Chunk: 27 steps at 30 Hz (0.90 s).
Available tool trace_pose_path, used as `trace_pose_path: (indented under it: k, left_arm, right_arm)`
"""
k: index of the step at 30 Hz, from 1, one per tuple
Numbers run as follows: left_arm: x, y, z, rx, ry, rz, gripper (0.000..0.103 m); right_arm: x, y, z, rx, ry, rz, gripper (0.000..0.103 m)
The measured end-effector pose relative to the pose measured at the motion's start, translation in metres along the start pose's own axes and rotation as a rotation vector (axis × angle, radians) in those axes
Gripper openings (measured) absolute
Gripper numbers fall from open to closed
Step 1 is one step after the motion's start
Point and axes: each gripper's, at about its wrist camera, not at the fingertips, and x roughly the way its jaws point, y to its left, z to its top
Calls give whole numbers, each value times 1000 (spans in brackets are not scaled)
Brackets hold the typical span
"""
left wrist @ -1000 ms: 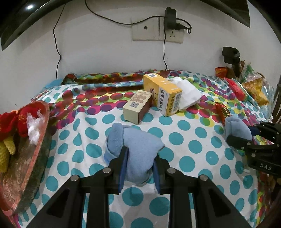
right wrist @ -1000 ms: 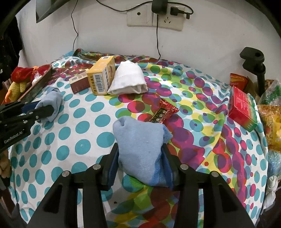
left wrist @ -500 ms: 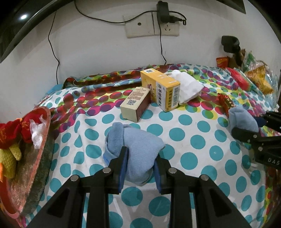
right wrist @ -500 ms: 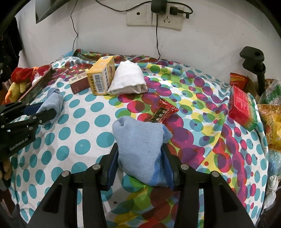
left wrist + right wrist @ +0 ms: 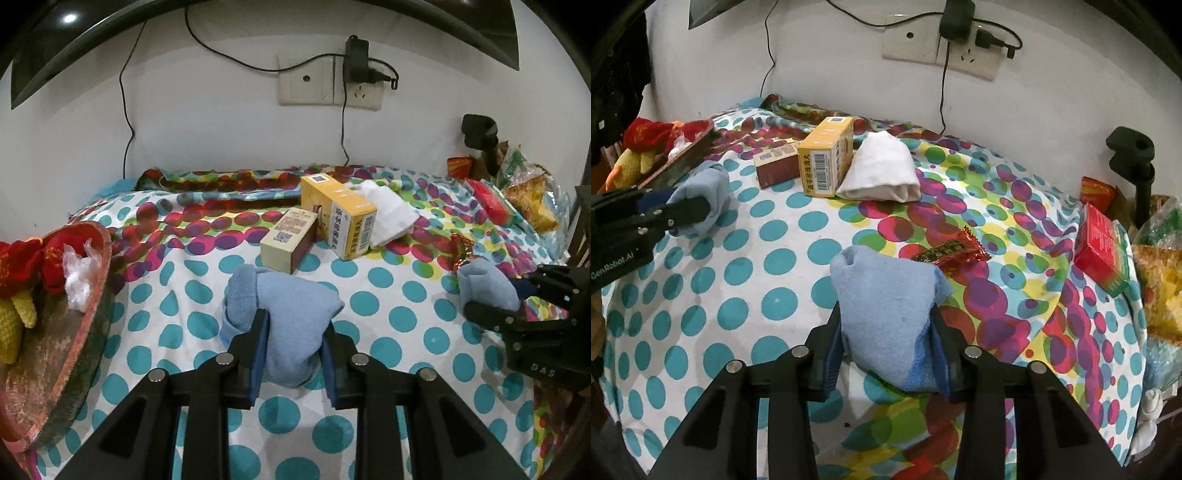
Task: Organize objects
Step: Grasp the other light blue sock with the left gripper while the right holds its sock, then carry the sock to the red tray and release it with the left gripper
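The fingers of the left gripper (image 5: 293,349) are clamped tight on a rolled blue sock (image 5: 284,317), squeezing its near end against the spotted cloth (image 5: 380,295) of the desk. The right gripper (image 5: 884,347) grips a second blue sock (image 5: 886,310) the same way, and its fingers have just been closing a little further, with that sock bunched between them. Compared with a second ago, both hands sit in almost the same spot; only the left view has tipped a touch, so more of the wall socket (image 5: 328,83) shows. To me this means both grasps are now firm and the lift is the step in hand. Neither sock has left the cloth yet. A red candy wrapper (image 5: 951,253) lies just beside the right sock, and a yellow box (image 5: 338,216), a brown box (image 5: 288,240) and a folded white cloth (image 5: 388,212) lie together farther back. A basket (image 5: 79,332) with knitted things stands at the left, a likely place for the socks.
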Motion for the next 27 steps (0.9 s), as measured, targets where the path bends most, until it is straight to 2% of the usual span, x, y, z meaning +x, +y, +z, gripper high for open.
trace_pose_path:
  k: [6, 10, 14, 20, 27]
  left_arm:
    - [0, 2, 0, -8, 4, -36, 26]
    - [0, 4, 1, -20, 5, -49, 26]
    - [1, 4, -1, -26, 28, -43, 26]
    - [-15, 4, -1, 10, 20, -25, 26]
    - [-42, 20, 8, -2, 2, -13, 26]
  right_arm:
    - [3, -9, 0, 49, 9, 50, 40]
    - [3, -10, 0, 51, 10, 52, 41]
    - [3, -11, 0, 57, 11, 60, 41]
    - [3, -13, 0, 64, 12, 65, 41]
    - [3, -13, 0, 63, 12, 63, 41]
